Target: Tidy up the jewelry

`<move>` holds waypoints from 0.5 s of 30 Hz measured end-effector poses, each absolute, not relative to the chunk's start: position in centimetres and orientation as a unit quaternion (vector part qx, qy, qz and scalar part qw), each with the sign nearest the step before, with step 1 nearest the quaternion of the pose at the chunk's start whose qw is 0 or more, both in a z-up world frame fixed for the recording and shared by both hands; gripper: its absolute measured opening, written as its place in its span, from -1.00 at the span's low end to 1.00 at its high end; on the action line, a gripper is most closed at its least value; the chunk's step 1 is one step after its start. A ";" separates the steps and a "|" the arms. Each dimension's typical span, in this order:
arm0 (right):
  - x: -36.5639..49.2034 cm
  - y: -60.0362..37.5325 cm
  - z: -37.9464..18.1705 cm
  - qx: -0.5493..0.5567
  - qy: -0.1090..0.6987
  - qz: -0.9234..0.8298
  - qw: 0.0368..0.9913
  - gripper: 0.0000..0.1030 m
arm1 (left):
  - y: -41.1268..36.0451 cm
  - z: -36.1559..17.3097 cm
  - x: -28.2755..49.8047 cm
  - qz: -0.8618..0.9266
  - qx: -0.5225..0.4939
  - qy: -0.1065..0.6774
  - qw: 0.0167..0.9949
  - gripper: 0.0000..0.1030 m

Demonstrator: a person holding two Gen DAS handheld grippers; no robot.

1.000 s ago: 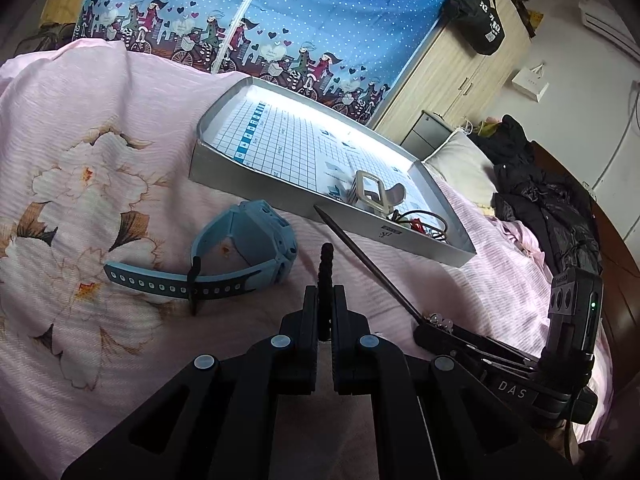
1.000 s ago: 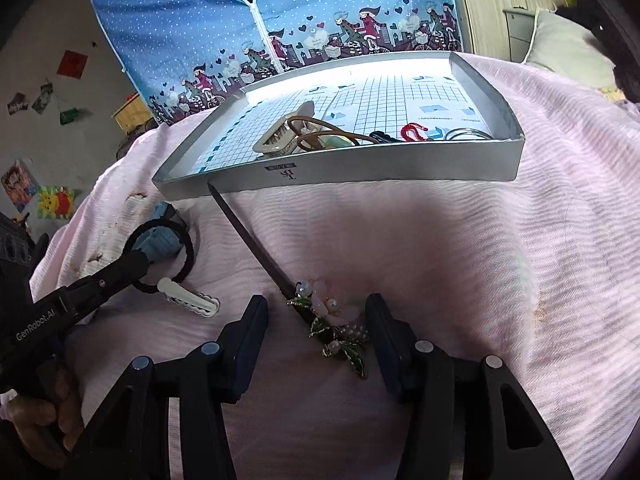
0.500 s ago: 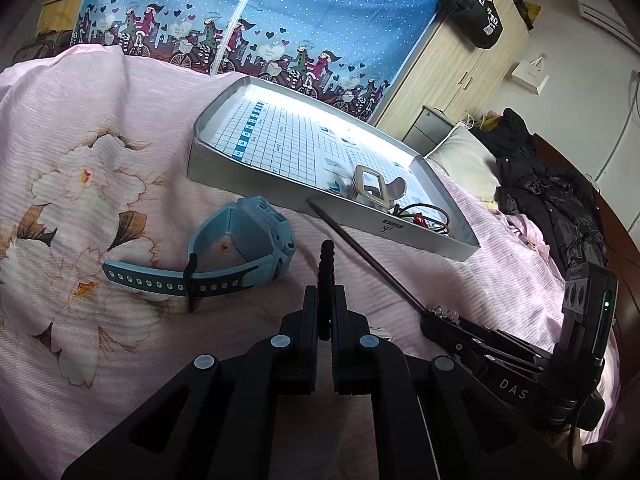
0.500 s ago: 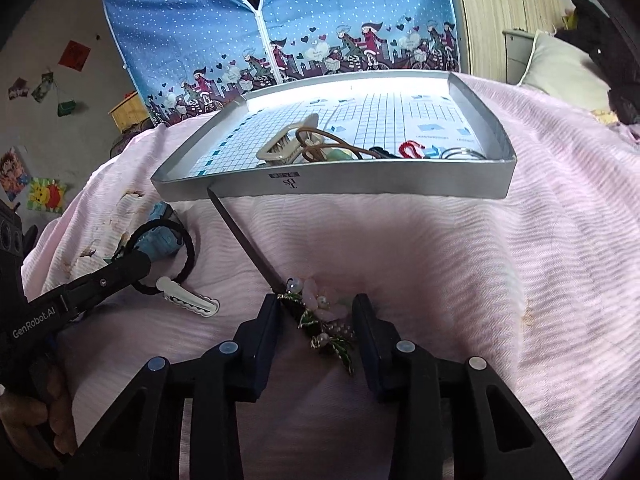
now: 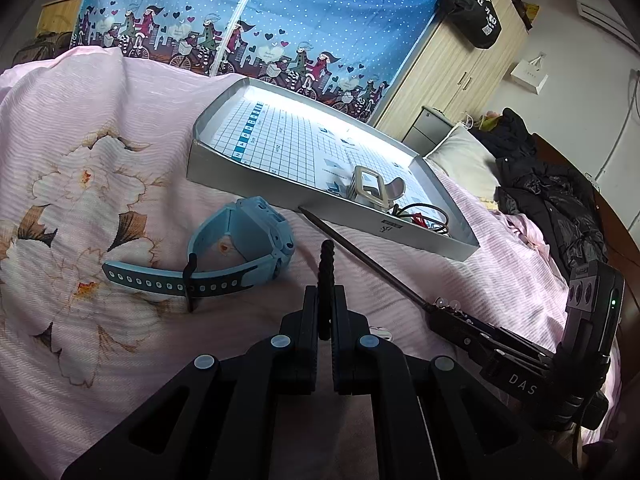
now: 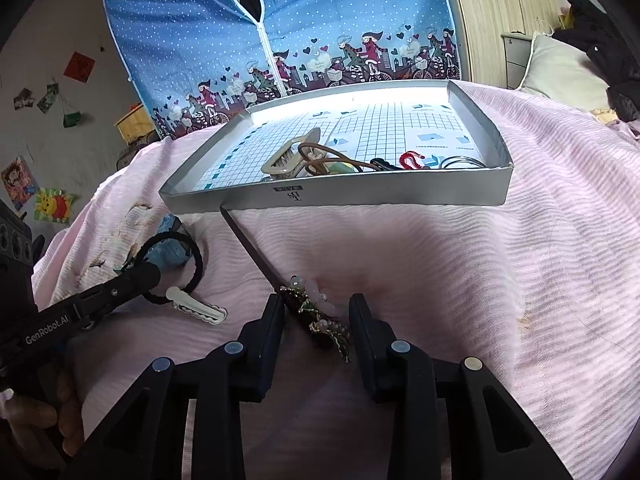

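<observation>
Pink bedspread (image 6: pixel 460 280) carries everything. Over the last second the right gripper (image 6: pixel 318 316) has narrowed its gap around the decorated end of the hairpin (image 6: pixel 316 312): its jaws were wide apart, and now they bracket the beaded flower cluster closely, though a sliver of cloth shows on each side, so it is not yet clenched. I judge this the closing phase of a grasp, with the lift into the tray (image 6: pixel 360 198) to follow. The hairpin's thin dark shaft runs away from the gripper, its tip just beside the tray's near wall.

The left gripper (image 5: pixel 326 300) has stayed clenched on a black hair tie (image 5: pixel 326 264), whose loop shows in the right view, held above the bed. Near it lie a blue watch (image 5: pixel 240 248) and a white clip (image 6: pixel 196 306), both not yet put away. The tray already holds a beige claw clip (image 6: pixel 286 158), a brown loop, a red item and thin rings.

Beyond the bed stand a blue fabric wardrobe (image 6: pixel 280 20) printed with cyclists, a wooden cupboard (image 5: pixel 452 64), a pillow and a dark jacket (image 5: pixel 552 192) heaped to the right.
</observation>
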State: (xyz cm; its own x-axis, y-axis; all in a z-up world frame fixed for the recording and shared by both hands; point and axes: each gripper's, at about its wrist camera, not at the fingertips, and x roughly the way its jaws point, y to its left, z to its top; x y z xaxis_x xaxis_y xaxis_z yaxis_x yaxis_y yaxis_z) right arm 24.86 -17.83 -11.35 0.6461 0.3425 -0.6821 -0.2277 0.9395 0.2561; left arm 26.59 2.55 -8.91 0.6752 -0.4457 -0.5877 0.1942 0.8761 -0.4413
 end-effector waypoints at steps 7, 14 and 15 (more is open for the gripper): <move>25.0 -17.8 -11.3 0.080 0.394 0.170 0.900 -0.49 | 2.5 -8.9 26.6 -0.178 -0.174 0.362 0.898 -0.93; 26.0 -17.2 -11.6 0.060 0.417 0.156 0.893 -0.25 | 2.5 -9.0 26.6 -0.179 -0.174 0.363 0.898 -0.93; 26.2 -17.2 -11.7 0.057 0.421 0.154 0.892 -0.25 | 2.5 -9.0 26.6 -0.179 -0.174 0.363 0.898 -0.93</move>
State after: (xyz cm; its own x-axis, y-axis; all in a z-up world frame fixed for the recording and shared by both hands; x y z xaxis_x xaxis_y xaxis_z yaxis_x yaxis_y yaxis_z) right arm 26.21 -17.16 -11.69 0.5986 0.3229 -0.7331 -0.2277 0.9460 0.2307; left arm 26.60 2.46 -8.98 0.6723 -0.4480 -0.5893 0.1956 0.8753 -0.4423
